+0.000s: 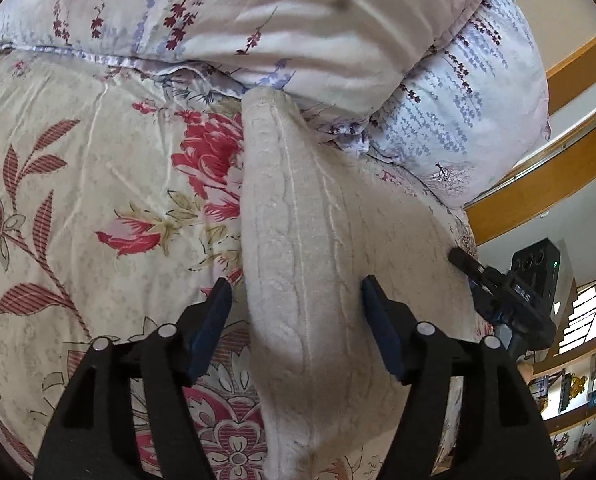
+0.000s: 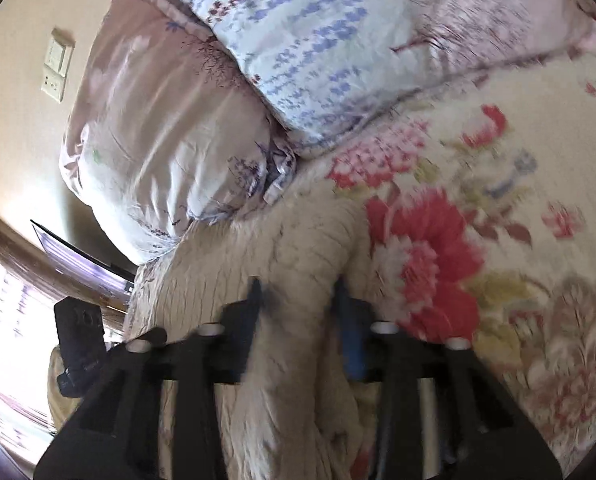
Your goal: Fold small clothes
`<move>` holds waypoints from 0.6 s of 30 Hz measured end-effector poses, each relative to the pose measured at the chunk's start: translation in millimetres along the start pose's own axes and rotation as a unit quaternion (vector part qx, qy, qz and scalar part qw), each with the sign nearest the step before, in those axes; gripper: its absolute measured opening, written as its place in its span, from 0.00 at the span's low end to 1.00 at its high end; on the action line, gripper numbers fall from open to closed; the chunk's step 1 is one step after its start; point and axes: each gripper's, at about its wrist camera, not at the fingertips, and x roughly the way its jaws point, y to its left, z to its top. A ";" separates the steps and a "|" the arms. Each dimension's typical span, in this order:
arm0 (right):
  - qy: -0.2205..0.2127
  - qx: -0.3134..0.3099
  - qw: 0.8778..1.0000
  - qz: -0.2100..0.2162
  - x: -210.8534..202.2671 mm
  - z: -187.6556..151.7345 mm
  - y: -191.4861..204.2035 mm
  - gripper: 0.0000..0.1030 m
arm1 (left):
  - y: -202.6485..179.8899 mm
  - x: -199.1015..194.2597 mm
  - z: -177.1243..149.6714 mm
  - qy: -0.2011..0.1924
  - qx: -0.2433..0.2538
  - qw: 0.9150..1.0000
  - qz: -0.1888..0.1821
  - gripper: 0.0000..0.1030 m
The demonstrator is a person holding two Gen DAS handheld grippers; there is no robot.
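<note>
Closest to my left lens, the left hand-held gripper (image 1: pixel 297 294) sits with its two blue-padded fingers (image 1: pixel 212 322) spread wide, one on each side of a cream knitted garment (image 1: pixel 310 240); neither pad presses into the knit as far as I can see. That garment lies on the bed as a long, raised fold running straight ahead of the left hand-held gripper, its far end reaching up to the lavender-print duvet (image 1: pixel 258 20) bunched beyond it. To the left of the fold I see the floral bedspread (image 1: pixel 78 168) with red blooms. Off to the right of the left hand-held gripper, at the bed's edge, I can see the tip of the right hand-held gripper (image 1: pixel 464 261) against the cloth. From my right lens, which is blurred, the right hand-held gripper (image 2: pixel 298 296) has its fingers drawn in against a bunched ridge of the same cream knitted garment (image 2: pixel 298 240), pinching it between them. Ahead and to the left of it the lavender-print duvet (image 2: pixel 178 120) is heaped up, and the floral bedspread (image 2: pixel 498 200) spreads to its right.
</note>
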 end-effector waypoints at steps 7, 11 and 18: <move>-0.029 -0.059 0.992 -0.109 15.7 9.4 14.0 0.09 | -2.0 -1.9 -0.9 -0.003 0.011 1.000 0.013 0.70; -0.004 -0.045 0.991 -0.127 20.5 9.5 2.6 0.10 | -9.3 -4.4 -3.5 -0.009 0.024 0.999 0.023 0.70; -0.056 -0.102 0.988 -0.099 -43.1 -21.3 26.4 0.34 | -16.9 -37.7 -25.4 -0.038 0.066 0.996 0.047 0.69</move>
